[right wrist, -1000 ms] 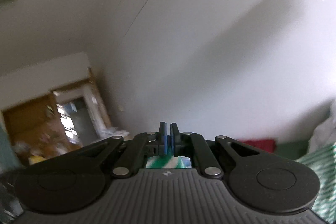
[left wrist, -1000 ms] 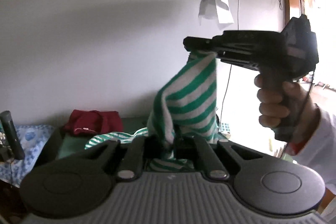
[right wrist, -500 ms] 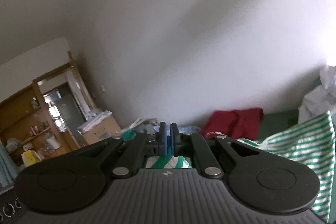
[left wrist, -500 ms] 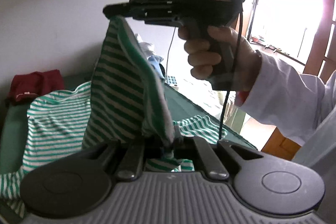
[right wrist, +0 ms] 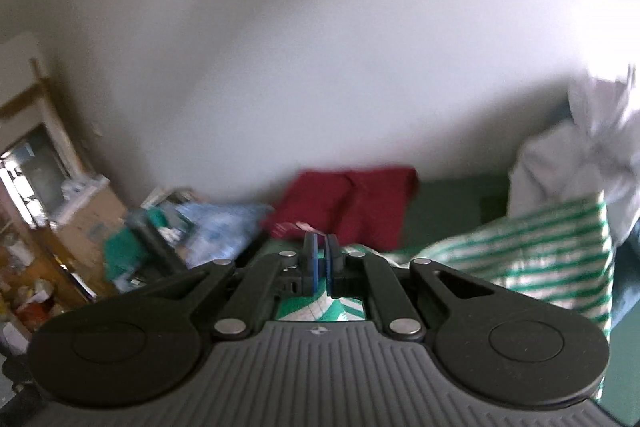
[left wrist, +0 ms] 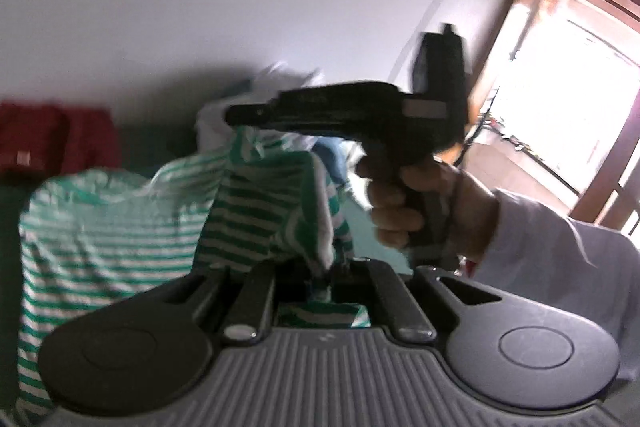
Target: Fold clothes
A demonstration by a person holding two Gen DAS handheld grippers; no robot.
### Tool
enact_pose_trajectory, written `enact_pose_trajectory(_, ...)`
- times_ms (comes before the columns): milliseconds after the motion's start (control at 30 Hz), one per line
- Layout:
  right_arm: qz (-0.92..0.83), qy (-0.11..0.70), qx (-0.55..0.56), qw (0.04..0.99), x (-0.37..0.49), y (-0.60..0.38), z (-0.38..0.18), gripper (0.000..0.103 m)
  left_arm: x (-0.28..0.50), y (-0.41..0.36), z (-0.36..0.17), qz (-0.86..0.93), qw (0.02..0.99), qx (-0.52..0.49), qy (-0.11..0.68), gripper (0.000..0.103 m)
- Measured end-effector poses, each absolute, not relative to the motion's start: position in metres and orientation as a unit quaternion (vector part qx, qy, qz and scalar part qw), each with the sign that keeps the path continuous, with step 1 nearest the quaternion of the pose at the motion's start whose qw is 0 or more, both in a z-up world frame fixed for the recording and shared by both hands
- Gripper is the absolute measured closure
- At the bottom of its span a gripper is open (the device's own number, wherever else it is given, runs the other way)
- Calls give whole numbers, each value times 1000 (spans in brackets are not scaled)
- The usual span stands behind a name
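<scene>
1. Nearest us, our left gripper (left wrist: 326, 267) has its fingers pinched tight on a bunched edge of the green-and-white striped shirt (left wrist: 100, 239).
2. Just beyond, our right gripper (left wrist: 240, 115) is held up by a hand (left wrist: 416, 203) in a white sleeve (left wrist: 560, 267); its fingers are closed on another edge of the shirt, which hangs in folds between the two grippers.
3. The rest of the shirt drapes down onto the dark green tabletop (right wrist: 452, 199).
4. Farther back lie a red garment (right wrist: 352, 199) and a pile of white clothes (right wrist: 560, 163) against the pale wall (right wrist: 320, 47).
</scene>
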State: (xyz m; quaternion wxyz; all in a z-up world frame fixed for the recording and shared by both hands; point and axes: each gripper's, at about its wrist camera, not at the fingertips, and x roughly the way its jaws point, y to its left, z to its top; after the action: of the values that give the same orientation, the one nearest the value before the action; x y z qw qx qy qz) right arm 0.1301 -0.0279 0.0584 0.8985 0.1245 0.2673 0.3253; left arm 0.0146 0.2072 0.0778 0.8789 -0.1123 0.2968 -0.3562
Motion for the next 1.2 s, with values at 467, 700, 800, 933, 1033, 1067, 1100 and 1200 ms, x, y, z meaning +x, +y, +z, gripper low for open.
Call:
enact_pose_trajectory(467,212,384,107,892,215,-18,-77,98,168,248,-65,-321,808,-210,447,101)
enact_pose_trajectory(700,202,363,198,888,217,-47,-86,99,175,283,-71,-320,790,-297,431,101)
enact_pose_trajectory(800,203,344,257,880,201,-68,-79,99,171,281,-62,-322,795,-298,420,101)
enact_pose_trajectory(933,200,344,286,872,186,-85,-75,83,167,275,-53,-316,803,-289,414,101)
enact_pose_trajectory(1033,197,361,274,869,185,-83,-78,54,163,271,-46,-312,810,-283,409,101)
enact_pose_trajectory(1067,195,369,265,869,186,-78,-81,54,162,269,-44,-310,812,-281,407,101)
enact_pose_trajectory(1100,195,380,247,870,188,-69,-86,54,161,268,-41,-309,814,-279,406,101)
enact_pose_trajectory(1200,188,399,217,871,190,-48,-103,57,153,265,-27,-314,821,-271,392,103)
